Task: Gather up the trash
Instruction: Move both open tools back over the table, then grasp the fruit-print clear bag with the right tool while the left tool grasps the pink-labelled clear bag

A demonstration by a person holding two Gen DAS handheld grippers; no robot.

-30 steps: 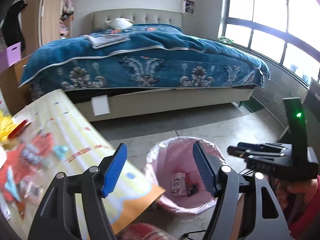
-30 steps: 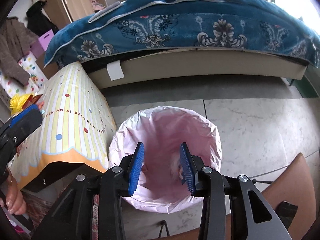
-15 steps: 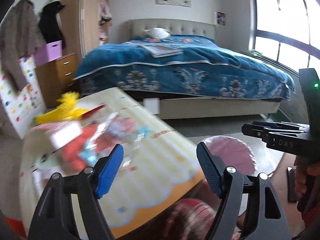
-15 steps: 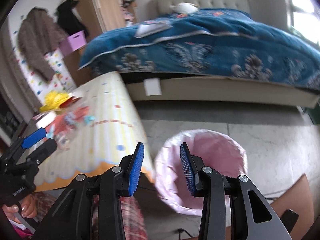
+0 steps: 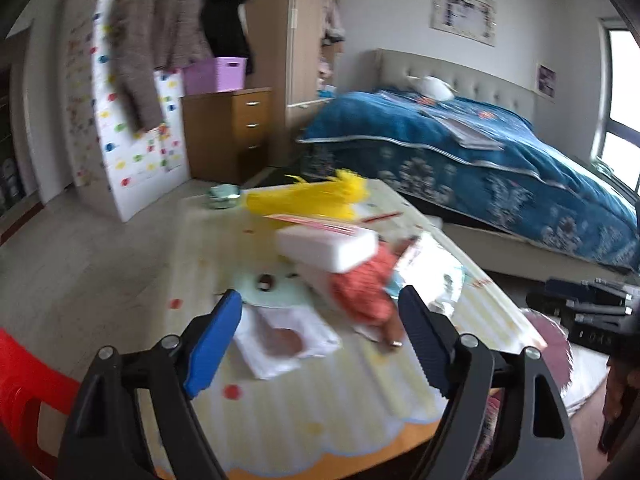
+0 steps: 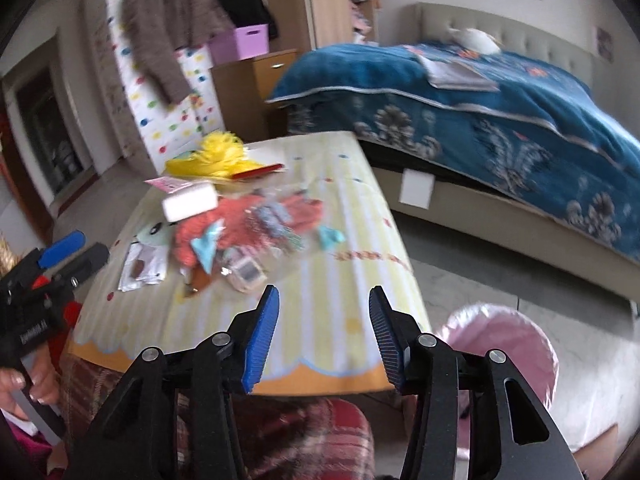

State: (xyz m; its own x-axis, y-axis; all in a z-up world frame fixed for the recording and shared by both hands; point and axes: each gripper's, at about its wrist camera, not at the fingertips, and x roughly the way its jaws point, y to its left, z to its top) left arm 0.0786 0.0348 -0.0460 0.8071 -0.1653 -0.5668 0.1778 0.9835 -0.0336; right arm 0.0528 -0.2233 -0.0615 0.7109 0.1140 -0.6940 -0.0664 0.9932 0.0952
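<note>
Trash lies heaped on a table under a yellow striped cloth [image 5: 300,408]: a white foam block [image 5: 326,248], an orange-red wrapper [image 5: 364,284], a white paper packet [image 5: 286,336] and a yellow frilly piece [image 5: 304,198]. My left gripper [image 5: 318,294] hangs above the near side of the heap, its jaws opening, with nothing between them. My right gripper [image 6: 323,292] is over the table's near right part, its jaws also opening and empty. The pink-lined bin [image 6: 504,340] stands on the floor right of the table. The picture is blurred by motion.
A bed with a blue cover [image 6: 480,100] fills the back right. A wooden drawer chest [image 5: 236,132] and hanging coats stand at the back left. A red stool [image 5: 24,384] is at the lower left. A person's plaid lap [image 6: 280,432] lies under the table edge.
Both views have swung left, from the pink bin to the table with the trash. Both pairs of jaws stand wider than before. The right gripper has pulled back out of the bin.
</note>
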